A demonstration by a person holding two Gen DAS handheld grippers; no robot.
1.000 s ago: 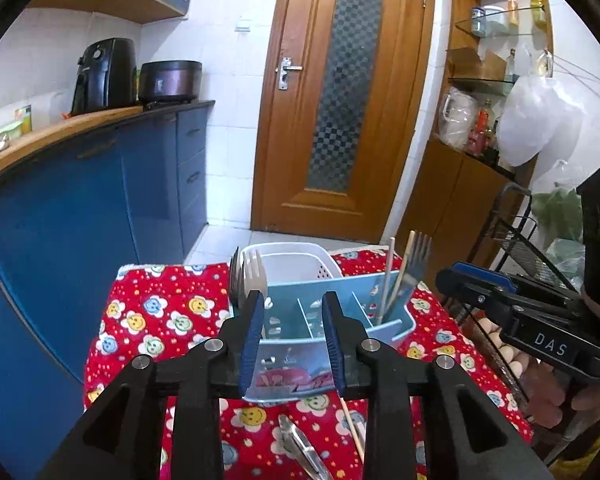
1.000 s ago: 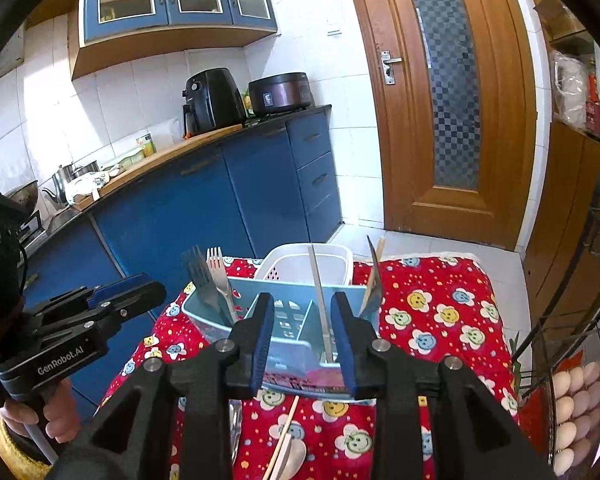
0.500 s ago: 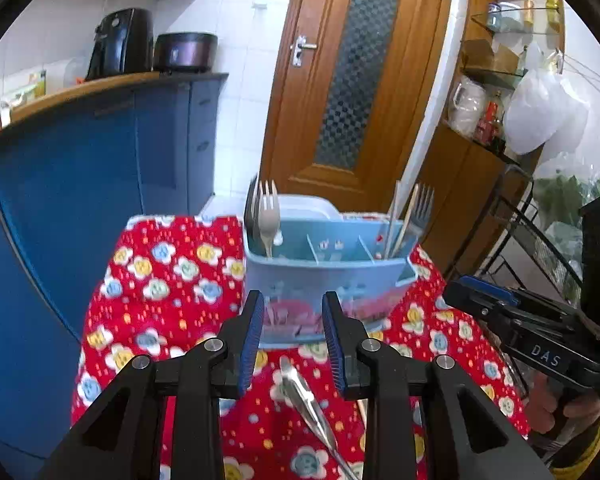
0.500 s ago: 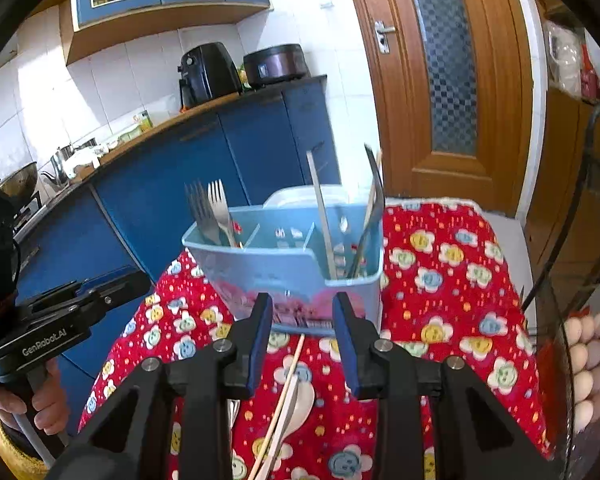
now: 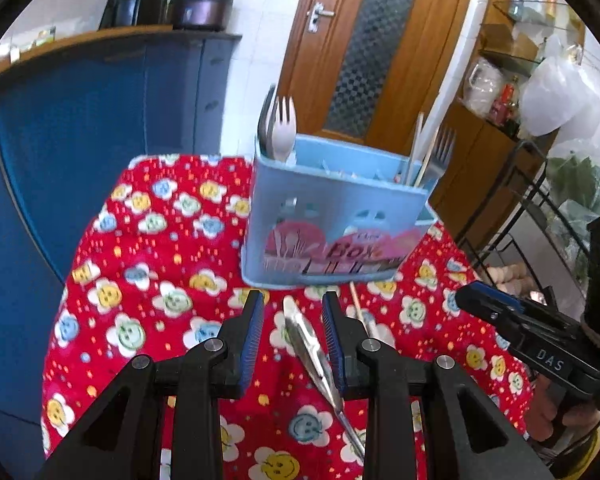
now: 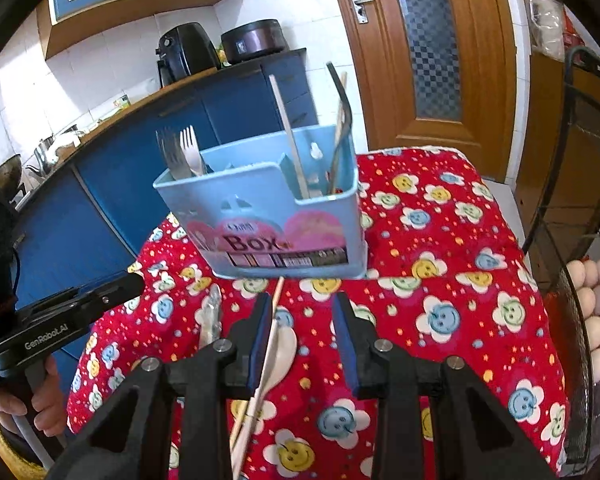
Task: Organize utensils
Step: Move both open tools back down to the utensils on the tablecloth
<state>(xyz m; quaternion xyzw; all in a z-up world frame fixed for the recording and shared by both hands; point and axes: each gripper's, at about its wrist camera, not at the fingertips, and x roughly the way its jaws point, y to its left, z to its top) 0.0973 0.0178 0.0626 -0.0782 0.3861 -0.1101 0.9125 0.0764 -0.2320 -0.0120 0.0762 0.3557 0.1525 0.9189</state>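
Note:
A light blue utensil box (image 5: 332, 216) (image 6: 268, 216) stands on the red flowered cloth (image 5: 148, 264). It holds forks (image 5: 280, 128) (image 6: 184, 152) at its left end and chopsticks (image 5: 420, 148) (image 6: 288, 132) at its right end. A metal utensil (image 5: 308, 344) (image 6: 210, 320) lies on the cloth in front of the box, and my left gripper (image 5: 292, 300) hangs open over it. My right gripper (image 6: 302, 304) is open above a loose chopstick (image 6: 260, 368) and a white spoon (image 6: 282, 352). The spoon's bowl lies under its left finger. Neither gripper holds anything.
Blue kitchen cabinets (image 5: 80, 128) run along the left of the small table. A wire rack (image 6: 572, 208) with eggs (image 6: 596, 292) stands close on the right. A wooden door (image 5: 364, 48) is behind. The cloth falls off at the table's edges.
Both grippers have sunk toward the cloth in front of the box. The box now sits above the fingertips in both views, and the loose utensils have come between the fingers.

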